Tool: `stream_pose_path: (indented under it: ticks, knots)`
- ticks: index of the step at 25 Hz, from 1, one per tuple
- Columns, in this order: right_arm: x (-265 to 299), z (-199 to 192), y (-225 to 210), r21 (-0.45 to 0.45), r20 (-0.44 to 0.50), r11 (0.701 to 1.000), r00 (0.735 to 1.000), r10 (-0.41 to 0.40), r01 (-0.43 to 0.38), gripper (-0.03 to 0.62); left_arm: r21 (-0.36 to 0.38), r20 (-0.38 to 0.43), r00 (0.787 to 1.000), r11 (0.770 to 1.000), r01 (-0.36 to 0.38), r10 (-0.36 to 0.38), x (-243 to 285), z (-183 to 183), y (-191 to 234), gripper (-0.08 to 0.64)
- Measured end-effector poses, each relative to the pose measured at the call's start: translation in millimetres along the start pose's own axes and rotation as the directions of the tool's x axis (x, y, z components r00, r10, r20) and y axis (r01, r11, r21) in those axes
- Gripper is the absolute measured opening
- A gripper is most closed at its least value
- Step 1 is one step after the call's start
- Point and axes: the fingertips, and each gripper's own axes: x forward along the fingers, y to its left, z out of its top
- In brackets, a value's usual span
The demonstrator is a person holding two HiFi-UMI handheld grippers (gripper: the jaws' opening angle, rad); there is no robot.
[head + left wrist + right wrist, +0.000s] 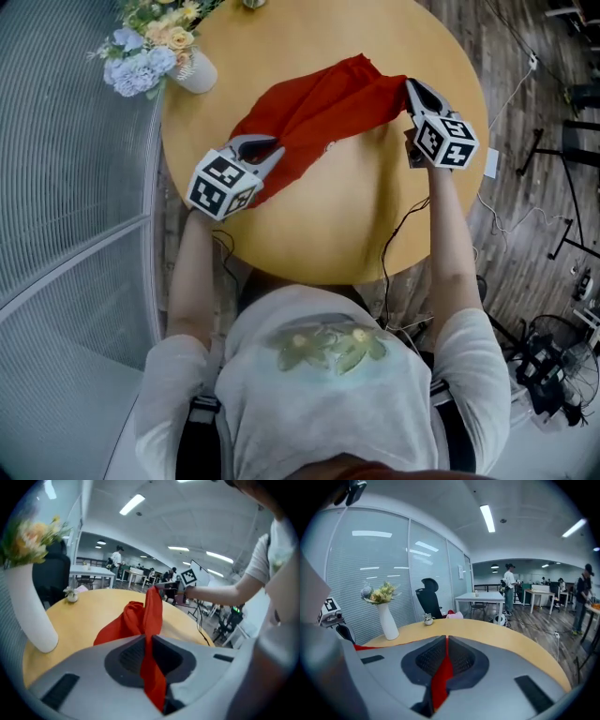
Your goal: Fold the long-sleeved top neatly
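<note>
- Closest below the head camera is the person [319, 394] in a pale short-sleeved shirt with a flower print. Both arms reach forward, so each hand works one side of the garment.
- Beyond the person lies the round, light wooden worktop [375, 216]. Its near half is bare, which I judge leaves room to lay the cloth out flat.
- On the far half is the red, soft fabric long-sleeved top [319, 112]. It is not flat: it is bunched at the far end and drawn into a band between the two tools. Part of it is lifted off the wood and part rests on it. Holding it at two ends like this looks meant to pull it taut and spread it before any fold is made.
- To the person's left, the grey left tool [147, 638], which carries a black-and-white marker cube, is clenched on the nearer left end of the long-sleeved top. A strip of red cloth is pinched between its jaws and hangs below them.
- On the other side, the matching grey right tool [446, 641] is clenched on the right end, with a thin red fold caught between its closed jaws.
- A tall white ceramic vase [197, 73] stands at the worktop's far left edge, near the top but not touching it. It holds a bouquet of pale blue and yellow flowers [150, 47].
</note>
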Motion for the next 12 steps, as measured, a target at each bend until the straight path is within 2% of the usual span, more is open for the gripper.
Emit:
stream_pose_path:
  ticks: [1, 2, 3, 4, 5, 6, 7, 9, 12]
  knots:
    - [24, 4, 3, -0.028, -0.036, 1.0, 0.999, 0.007, -0.008, 0.031, -0.108, 0.001, 1.0, 0.994, -0.003, 0.003, 3, -4, 24, 0.048]
    - [52, 2, 7, -0.046, -0.093, 0.999, 0.996, 0.015, -0.02, 0.031, -0.232, -0.004, 1.0, 0.972, -0.023, 0.023, 7, -11, 51, 0.048]
    - [78, -4, 11, -0.05, -0.166, 0.998, 0.986, 0.027, -0.036, 0.08, -0.355, -0.013, 0.998, 0.933, -0.061, 0.061, 10, -19, 79, 0.052]
    - [99, -13, 14, -0.043, -0.241, 0.998, 0.97, 0.038, -0.05, 0.191, -0.457, -0.023, 0.993, 0.882, -0.111, 0.113, 10, -27, 102, 0.064]
    - [113, -21, 17, -0.035, -0.3, 0.998, 0.953, 0.043, -0.056, 0.198, -0.524, -0.027, 0.985, 0.837, -0.157, 0.168, 7, -34, 118, 0.074]
    - [121, -28, 17, -0.032, -0.335, 0.998, 0.941, 0.042, -0.056, 0.198, -0.558, -0.021, 0.976, 0.808, -0.19, 0.215, 0, -40, 125, 0.074]
    - [126, -32, 16, -0.034, -0.351, 0.998, 0.935, 0.042, -0.058, 0.198, -0.569, -0.008, 0.97, 0.797, -0.203, 0.241, -6, -44, 124, 0.079]
    - [134, -39, 13, -0.039, -0.382, 0.996, 0.922, 0.065, -0.086, 0.198, -0.569, 0.021, 0.971, 0.802, -0.183, 0.237, -15, -50, 108, 0.108]
    - [144, -56, 13, 0.003, -0.465, 0.987, 0.873, 0.145, -0.163, 0.206, -0.58, 0.016, 0.982, 0.801, -0.145, 0.189, -11, -66, 84, 0.139]
